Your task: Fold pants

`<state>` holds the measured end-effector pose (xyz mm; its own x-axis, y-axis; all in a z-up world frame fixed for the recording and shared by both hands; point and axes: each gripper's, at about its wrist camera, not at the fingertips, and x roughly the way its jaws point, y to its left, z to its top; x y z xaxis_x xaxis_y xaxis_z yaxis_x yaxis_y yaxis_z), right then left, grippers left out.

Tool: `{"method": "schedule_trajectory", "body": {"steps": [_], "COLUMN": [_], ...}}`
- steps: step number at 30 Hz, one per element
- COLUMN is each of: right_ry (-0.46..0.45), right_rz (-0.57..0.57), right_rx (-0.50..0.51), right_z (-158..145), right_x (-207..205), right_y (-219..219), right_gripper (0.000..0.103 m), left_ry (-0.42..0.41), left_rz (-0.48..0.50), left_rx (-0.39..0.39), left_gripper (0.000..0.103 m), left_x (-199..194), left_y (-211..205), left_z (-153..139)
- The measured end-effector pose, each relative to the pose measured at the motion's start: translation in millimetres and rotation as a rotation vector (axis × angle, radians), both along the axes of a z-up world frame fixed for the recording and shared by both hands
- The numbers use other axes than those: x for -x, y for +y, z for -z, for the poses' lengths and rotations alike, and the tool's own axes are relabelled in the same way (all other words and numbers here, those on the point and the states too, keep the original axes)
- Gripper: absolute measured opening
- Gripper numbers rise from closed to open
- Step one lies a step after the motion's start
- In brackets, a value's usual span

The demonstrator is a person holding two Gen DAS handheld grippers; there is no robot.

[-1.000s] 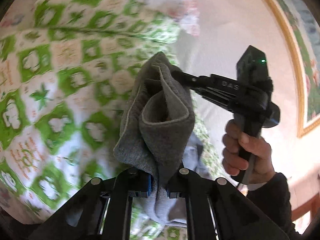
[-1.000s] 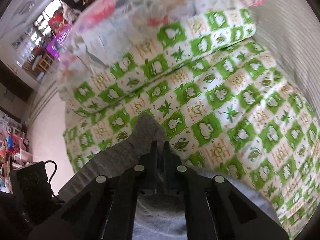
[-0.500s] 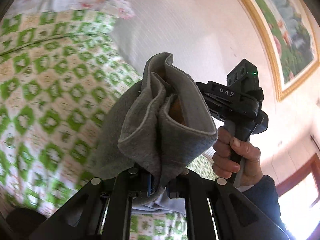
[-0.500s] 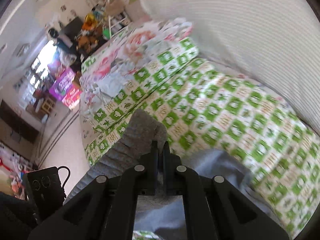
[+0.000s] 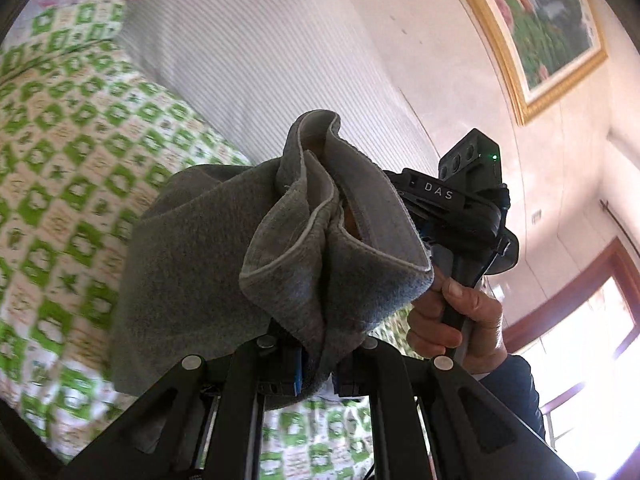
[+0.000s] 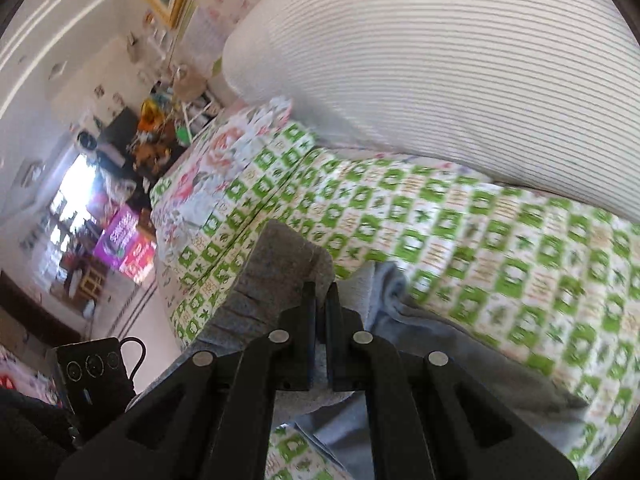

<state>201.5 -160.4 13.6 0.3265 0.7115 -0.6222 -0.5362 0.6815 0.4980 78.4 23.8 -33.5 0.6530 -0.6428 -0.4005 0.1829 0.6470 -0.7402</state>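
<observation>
Pants (image 6: 420,336) on bedspread (image 6: 500,240), before headboard (image 6: 440,60)

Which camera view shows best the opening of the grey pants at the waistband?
The left wrist view: the pants hang open toward it, showing the hemmed waistband rim and inside. The right wrist view shows only bunched outer cloth at the right tool.

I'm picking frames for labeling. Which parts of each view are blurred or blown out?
Left wrist view: window blown out white, bedspread smeared; pants fairly sharp. Right wrist view: bedspread motion-blurred, far window overexposed.
</observation>
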Motion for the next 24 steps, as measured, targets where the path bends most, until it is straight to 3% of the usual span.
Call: {"method": "schedule_trajectory", "body": {"steps": [13, 24], "right_ry": [0.061, 0.133], "right_rz": [0.179, 0.268], "right_rx": [-0.088, -0.149], "right_z": [32.4, 82.3], "right_x": [18.8, 22.2], "right_y": [-123.2, -177.7], "right_gripper": [0.005, 0.005], "left_ry": [0.005, -0.003], "left_rz": [0.154, 0.206], "left_rx": [-0.077, -0.202], "left_gripper": [0.008, 0.008], "left_x": [-10.4, -26.0], "left_y": [-91.4, -140.7], "left_z": [10.4, 37.6]}}
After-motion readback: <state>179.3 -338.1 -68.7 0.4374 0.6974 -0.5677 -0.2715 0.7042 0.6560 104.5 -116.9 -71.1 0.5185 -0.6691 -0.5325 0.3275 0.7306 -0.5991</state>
